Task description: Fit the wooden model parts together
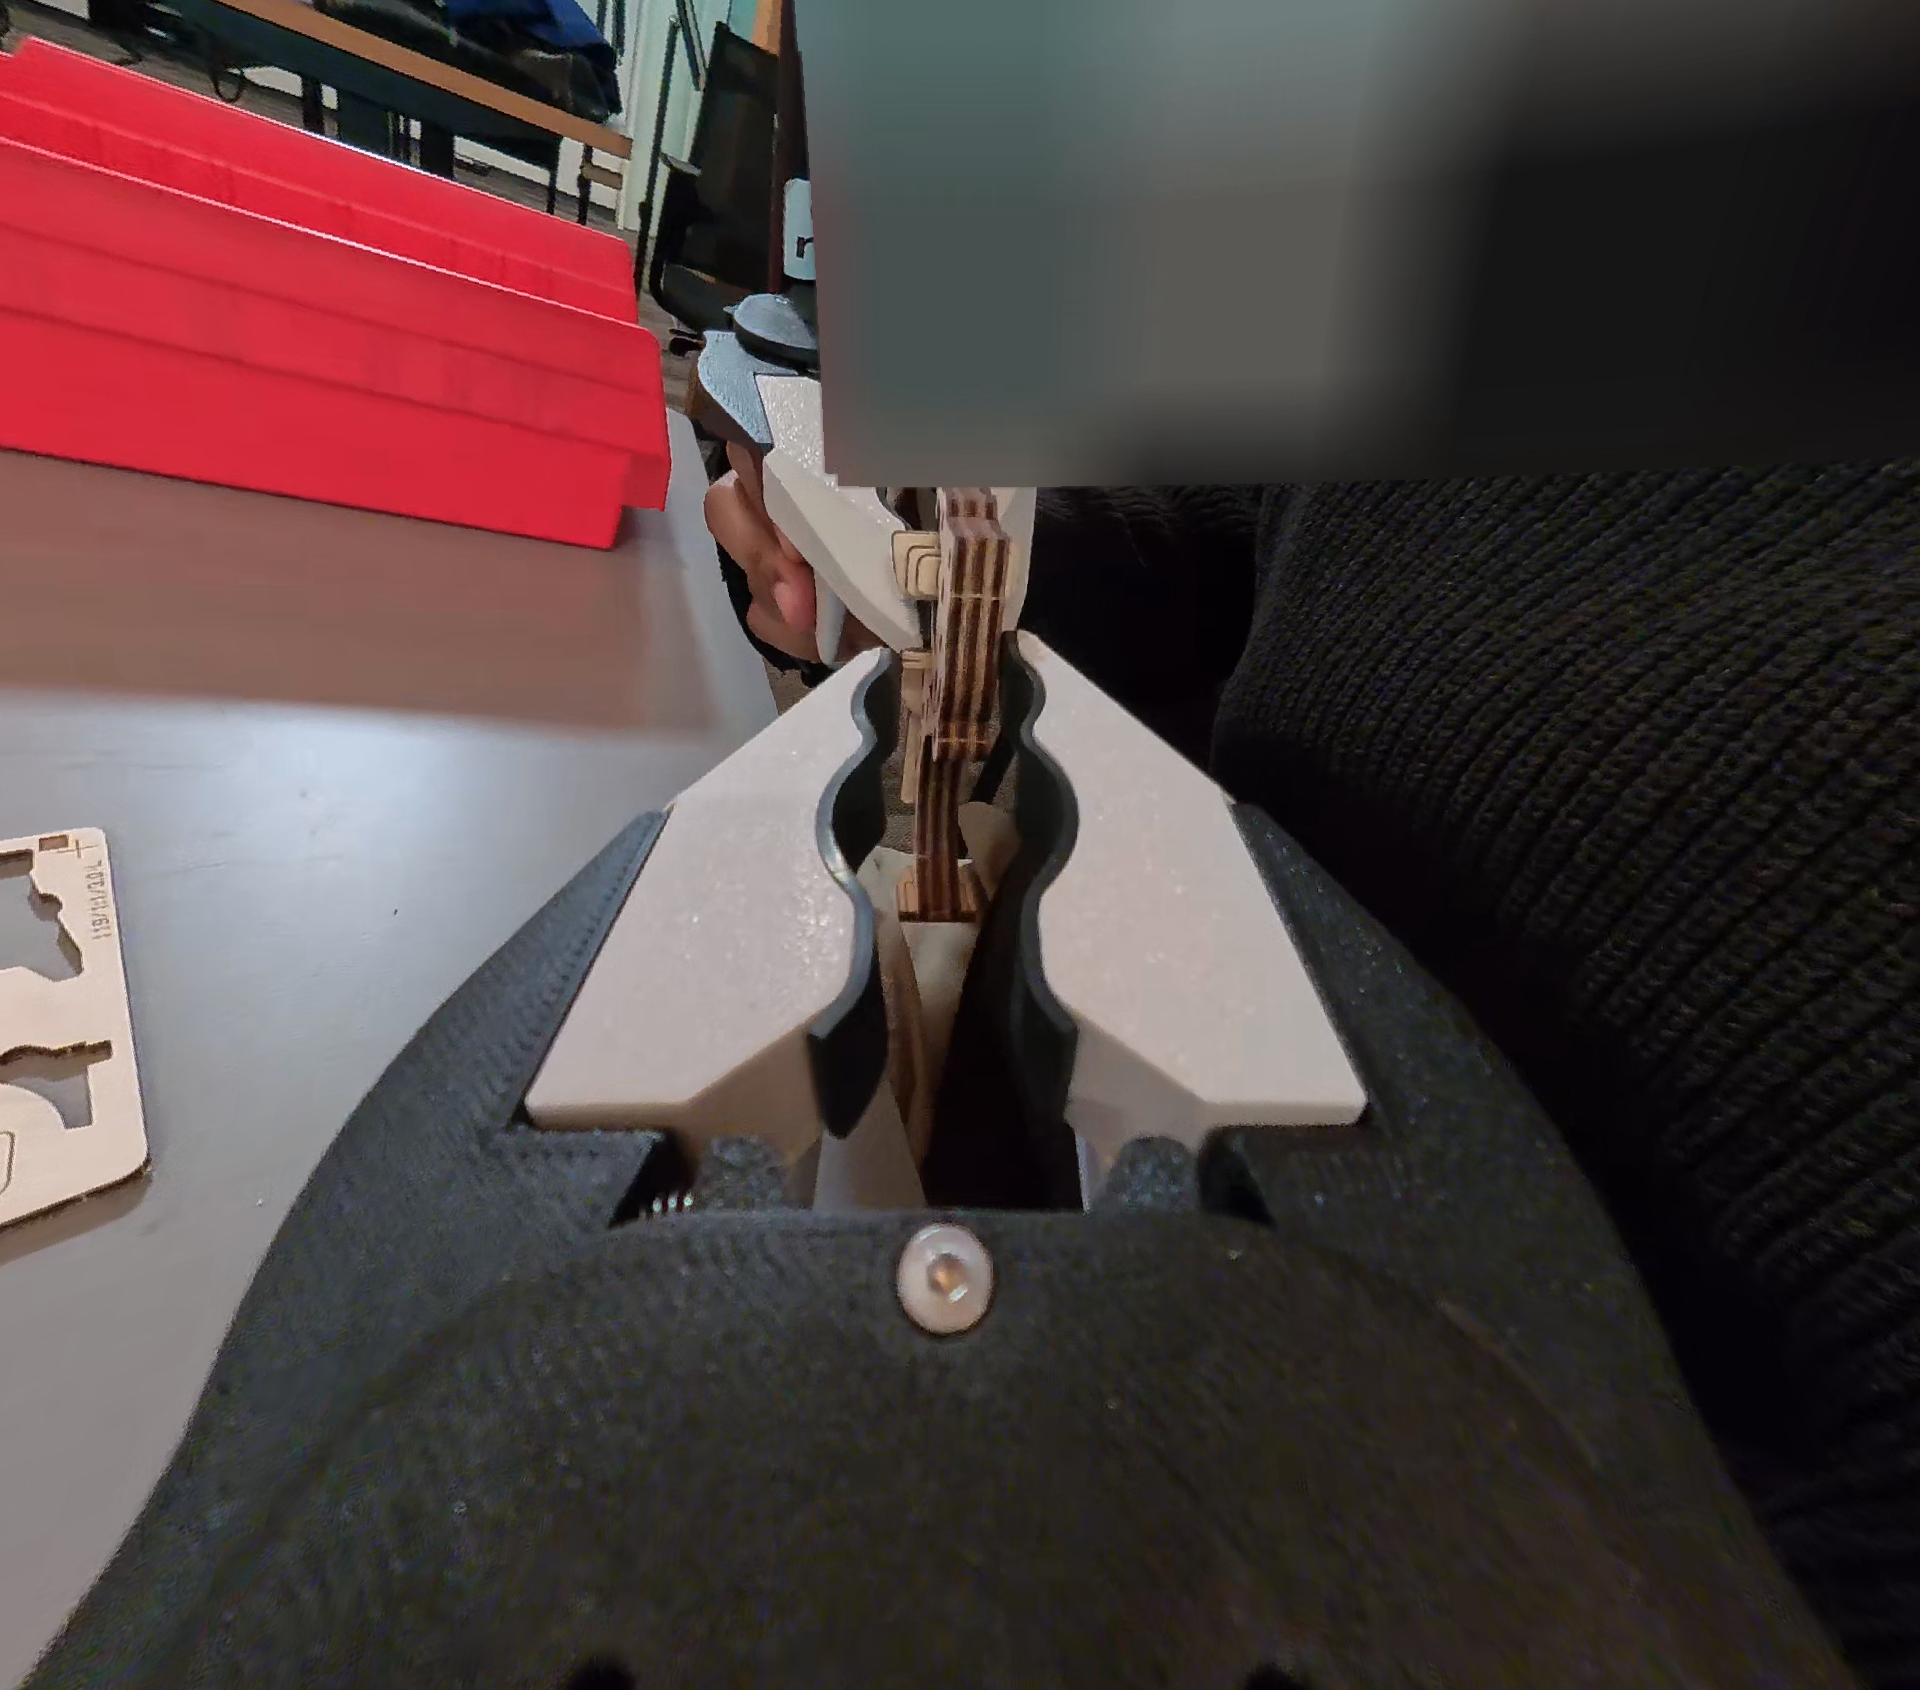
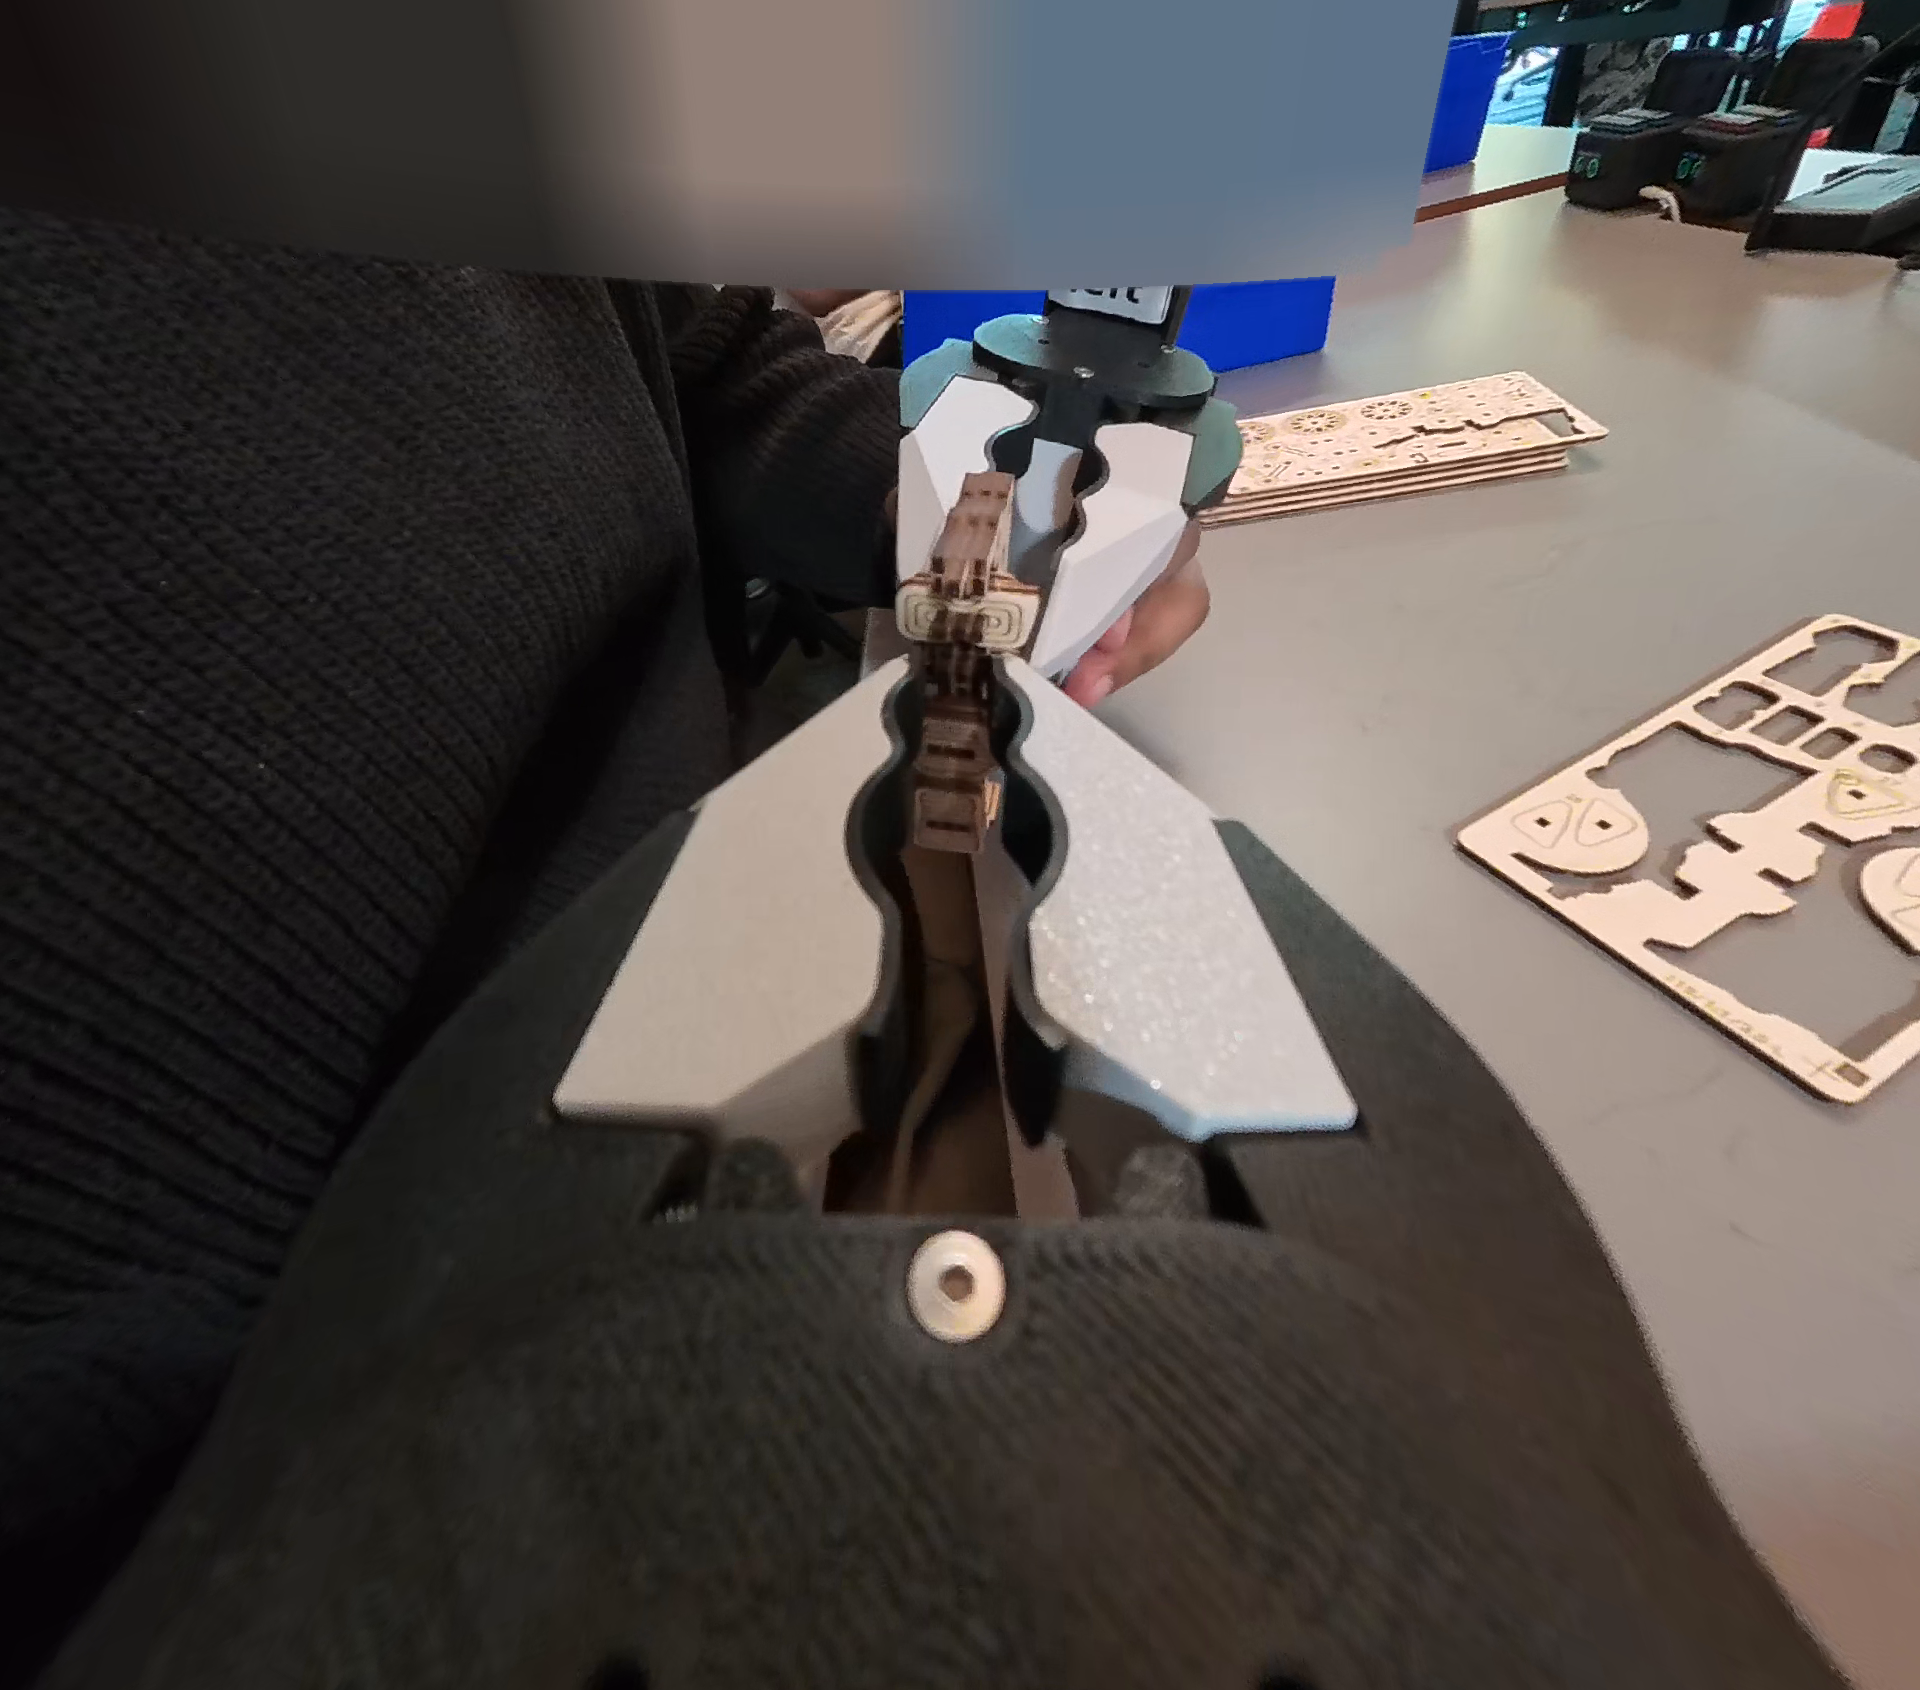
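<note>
A small layered wooden model [image 1: 971, 601] is held in the air between both grippers, in front of a person's black sweater [image 1: 1558, 809]. My left gripper [image 1: 954, 648] is shut on its near end, with the laminated edge showing between the white fingers. A finger [image 1: 842, 528] of the right gripper presses on the model's far side. In the right wrist view my right gripper [image 2: 956, 672] is shut on the same model [image 2: 966, 617], which has a flat oval piece across it. The left gripper's fingers [image 2: 1117, 549] show just behind it. The contact faces are hidden.
A grey table [image 2: 1351, 705] carries a punched-out wooden sheet [image 2: 1714, 840], also seen in the left wrist view [image 1: 62, 1017]. A stack of part sheets [image 2: 1403, 445] lies farther back. Red bins [image 1: 312, 321] and a blue bin [image 2: 1268, 321] stand at the table's edges. The tips of both grippers are at nearly the same place.
</note>
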Demonstrator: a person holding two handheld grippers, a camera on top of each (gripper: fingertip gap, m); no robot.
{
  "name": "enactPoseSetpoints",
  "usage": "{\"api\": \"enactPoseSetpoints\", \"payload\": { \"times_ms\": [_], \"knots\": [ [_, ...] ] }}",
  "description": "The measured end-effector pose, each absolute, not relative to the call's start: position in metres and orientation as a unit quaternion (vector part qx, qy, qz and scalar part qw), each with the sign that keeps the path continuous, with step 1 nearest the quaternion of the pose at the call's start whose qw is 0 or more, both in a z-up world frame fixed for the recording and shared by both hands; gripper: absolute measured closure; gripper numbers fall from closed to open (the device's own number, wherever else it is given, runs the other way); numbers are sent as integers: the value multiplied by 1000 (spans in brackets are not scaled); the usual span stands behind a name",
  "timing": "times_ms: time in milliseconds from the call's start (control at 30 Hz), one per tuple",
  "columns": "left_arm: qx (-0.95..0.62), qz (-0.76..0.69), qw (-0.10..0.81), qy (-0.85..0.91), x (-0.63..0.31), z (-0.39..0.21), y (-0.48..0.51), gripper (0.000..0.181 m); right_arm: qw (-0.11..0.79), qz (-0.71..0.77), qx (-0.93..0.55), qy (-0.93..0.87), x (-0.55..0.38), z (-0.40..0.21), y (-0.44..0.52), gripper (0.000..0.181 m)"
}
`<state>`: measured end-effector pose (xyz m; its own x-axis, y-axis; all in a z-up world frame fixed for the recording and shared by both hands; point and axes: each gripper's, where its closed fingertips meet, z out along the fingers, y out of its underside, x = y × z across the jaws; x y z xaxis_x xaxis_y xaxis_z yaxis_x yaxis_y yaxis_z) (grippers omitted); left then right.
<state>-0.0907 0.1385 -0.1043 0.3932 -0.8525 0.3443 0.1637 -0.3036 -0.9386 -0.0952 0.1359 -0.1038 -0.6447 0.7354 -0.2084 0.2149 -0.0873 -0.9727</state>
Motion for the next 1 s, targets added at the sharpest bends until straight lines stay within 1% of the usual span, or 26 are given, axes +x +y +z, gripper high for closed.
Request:
{"api": "enactPoseSetpoints", "payload": {
  "times_ms": [333, 700, 833, 1000],
  "knots": [
    [-657, -464, 539, 250, -93, -103, 145, 164, 181, 659, -393, -616, -98, -102, 143, 171],
    [-662, -443, 549, 254, -90, -101, 144, 164, 130, 680, -406, -597, -95, -99, 141, 171],
    [-671, -407, 560, 268, -92, -104, 146, 165, 119, 680, -418, -591, -96, -101, 141, 170],
    [-667, -414, 560, 266, -92, -103, 145, 168, 98, 693, -418, -579, -96, -100, 139, 171]
  ]
}}
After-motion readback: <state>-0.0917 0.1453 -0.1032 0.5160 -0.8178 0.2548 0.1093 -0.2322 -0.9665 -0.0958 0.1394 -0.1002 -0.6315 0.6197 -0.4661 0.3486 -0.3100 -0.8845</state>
